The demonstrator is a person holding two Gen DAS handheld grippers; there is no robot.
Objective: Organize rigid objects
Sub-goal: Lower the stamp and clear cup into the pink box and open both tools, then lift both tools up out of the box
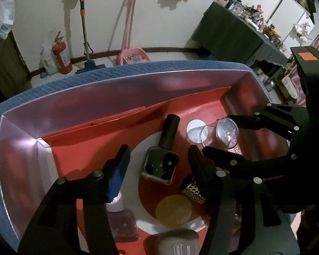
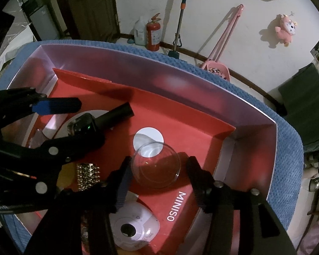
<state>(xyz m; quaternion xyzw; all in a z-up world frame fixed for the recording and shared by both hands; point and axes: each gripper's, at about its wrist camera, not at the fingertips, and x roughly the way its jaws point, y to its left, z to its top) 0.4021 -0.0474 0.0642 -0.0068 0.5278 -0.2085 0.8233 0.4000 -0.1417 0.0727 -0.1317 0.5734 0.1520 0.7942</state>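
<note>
A red and pink box (image 1: 121, 93) (image 2: 202, 97) sits on a blue cloth. Inside lie a black nail polish bottle (image 1: 161, 161) (image 2: 91, 123), a clear glass cup (image 1: 221, 133) (image 2: 156, 166), a gold disc (image 1: 173, 210), a studded gold item (image 1: 193, 191) (image 2: 87, 176), a pink nail polish bottle (image 1: 122, 223), a grey case (image 1: 176, 243) and a white round device (image 2: 136, 229). My left gripper (image 1: 157, 159) is open, its fingers either side of the black bottle. My right gripper (image 2: 159, 170) (image 1: 219, 133) is open, its fingers either side of the glass cup.
The box walls rise all round the objects. The two grippers are close together inside the box. Beyond the table are a wall with a mop (image 1: 85, 31), a fire extinguisher (image 1: 62, 57) and a cluttered dark table (image 1: 240, 27).
</note>
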